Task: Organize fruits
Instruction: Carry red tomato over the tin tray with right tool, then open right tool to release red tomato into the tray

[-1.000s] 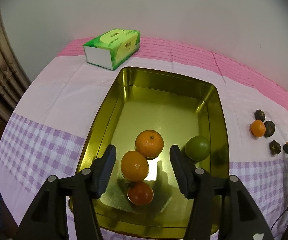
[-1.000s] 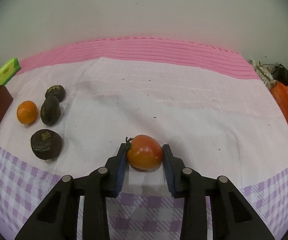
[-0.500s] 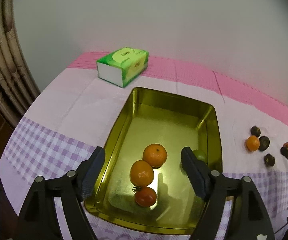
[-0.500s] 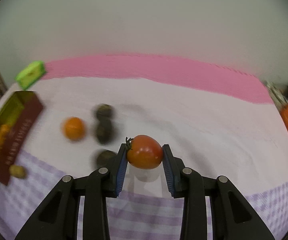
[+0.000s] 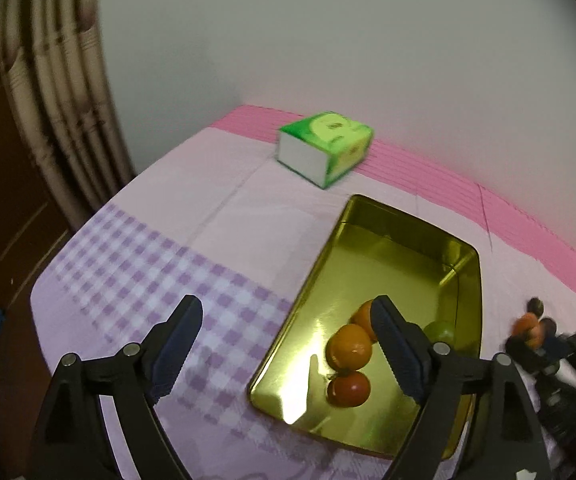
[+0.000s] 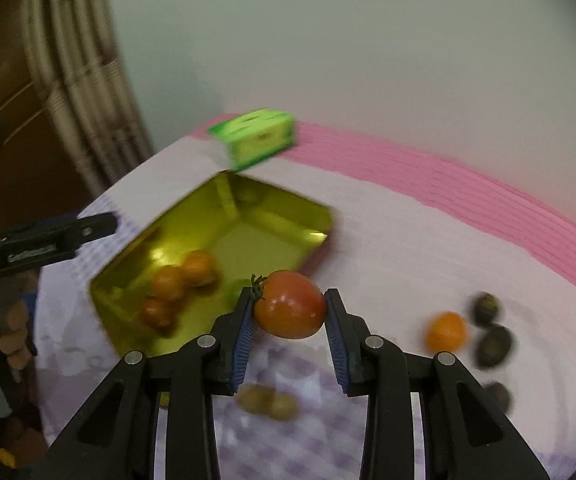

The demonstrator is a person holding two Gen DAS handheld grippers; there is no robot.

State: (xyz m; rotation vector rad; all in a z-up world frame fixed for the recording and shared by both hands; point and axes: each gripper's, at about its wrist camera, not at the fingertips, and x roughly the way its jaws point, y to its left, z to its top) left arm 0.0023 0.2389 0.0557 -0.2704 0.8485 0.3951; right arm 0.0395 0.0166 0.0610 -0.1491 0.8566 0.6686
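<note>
Two views are examined in turn.

Left wrist view: the left hand-held gripper (image 5: 284, 350) stands wide open with nothing between its pads; its jaws have just been opening. It hangs over the near left rim of the gold tray (image 5: 311, 276), which sits on the tabletop (image 5: 192, 216) under a pink and purple-checked cloth. Inside the tray lie two oranges (image 5: 348, 347), a tomato (image 5: 347, 389) touching the nearer orange, and a green fruit (image 5: 439, 330) partly hidden by the right finger. A green tissue box (image 5: 325, 145) stands beyond the tray. Judged from this, the fruit is delivered and the tool is clearing the way. Against the earlier frame, the fingers no longer straddle the fruit, and the tray sits to the right of the view.

Right wrist view: the right hand-held gripper (image 6: 289, 326) is clamped on a second tomato (image 6: 289, 305), pads pressed on both sides, held clear of the cloth, evidently for carrying to the tray. Loose on the cloth to the right are a small orange (image 6: 445, 331) and dark fruits (image 6: 493, 345); two pale yellowish fruits (image 6: 268, 402) lie below the fingers. Compared with the earlier frame, the tray now fills the left half of the view, just beyond the tomato, and the grip is unchanged.
</note>
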